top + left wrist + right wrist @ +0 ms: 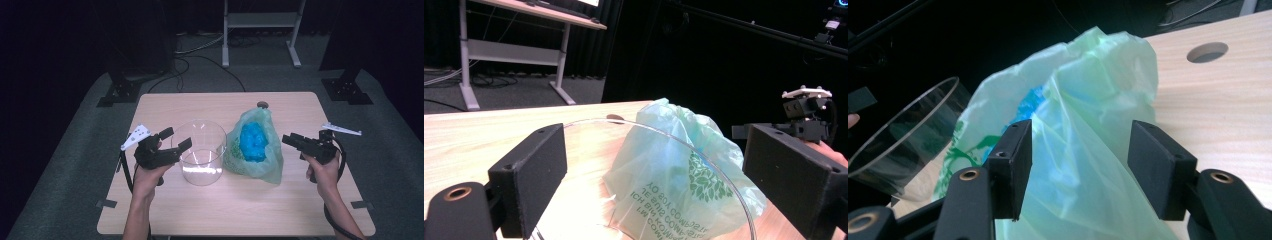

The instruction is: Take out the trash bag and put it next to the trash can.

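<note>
The left gripper point(177, 139) stands with its jaws wide apart, one to each side of the near rim of the clear glass bowl point(201, 151); the left gripper view shows both pads clear of the glass, the rim arcing between them untouched. The right gripper point(290, 139) also has its jaws spread wide, pointed at the green bag point(260, 160) from the side of the bag away from the bowl; the right gripper view shows the thin film bulging up between the pads, but whether either pad presses on it cannot be told. The bag lies just beside the bowl on the wooden table point(235, 205). The high view shows a bright blue mass point(252, 141) through the film; the left gripper view shows instead reversed green lettering and a leaf mark on the bag. The right gripper view brings out a round hole point(1207, 52) in the tabletop beyond the bag.
</note>
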A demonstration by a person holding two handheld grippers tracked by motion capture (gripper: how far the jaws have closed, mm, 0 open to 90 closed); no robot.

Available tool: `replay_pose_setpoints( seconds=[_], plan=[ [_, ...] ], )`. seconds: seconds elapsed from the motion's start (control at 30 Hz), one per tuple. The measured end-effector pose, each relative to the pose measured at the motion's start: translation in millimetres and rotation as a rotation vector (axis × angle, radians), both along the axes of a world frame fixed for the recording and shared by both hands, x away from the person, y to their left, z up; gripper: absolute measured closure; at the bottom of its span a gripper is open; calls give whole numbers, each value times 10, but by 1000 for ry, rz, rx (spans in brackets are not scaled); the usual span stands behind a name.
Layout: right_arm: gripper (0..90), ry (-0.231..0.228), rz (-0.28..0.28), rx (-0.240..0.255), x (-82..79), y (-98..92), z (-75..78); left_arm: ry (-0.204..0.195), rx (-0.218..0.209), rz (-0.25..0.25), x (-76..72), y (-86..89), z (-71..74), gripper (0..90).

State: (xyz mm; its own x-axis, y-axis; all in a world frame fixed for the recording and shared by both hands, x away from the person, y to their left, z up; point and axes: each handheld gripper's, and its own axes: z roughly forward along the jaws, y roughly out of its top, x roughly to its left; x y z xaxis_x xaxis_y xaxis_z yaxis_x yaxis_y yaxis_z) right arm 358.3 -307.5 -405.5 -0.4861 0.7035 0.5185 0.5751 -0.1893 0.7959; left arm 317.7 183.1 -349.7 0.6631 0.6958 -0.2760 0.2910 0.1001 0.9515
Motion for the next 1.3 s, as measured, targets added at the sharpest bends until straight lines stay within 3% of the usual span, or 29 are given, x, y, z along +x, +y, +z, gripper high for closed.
replay_pose_setpoints(
  seconds=[0.63, 1.3],
  plan=[
    [409, 0, -26, -33, -230, -170, -229, 1, 2, 6, -5, 5, 3, 95],
    [406, 17, -52, -6, -511, -274, -497, 15, 15, 6, 4, -16, -11, 95]
  ],
)
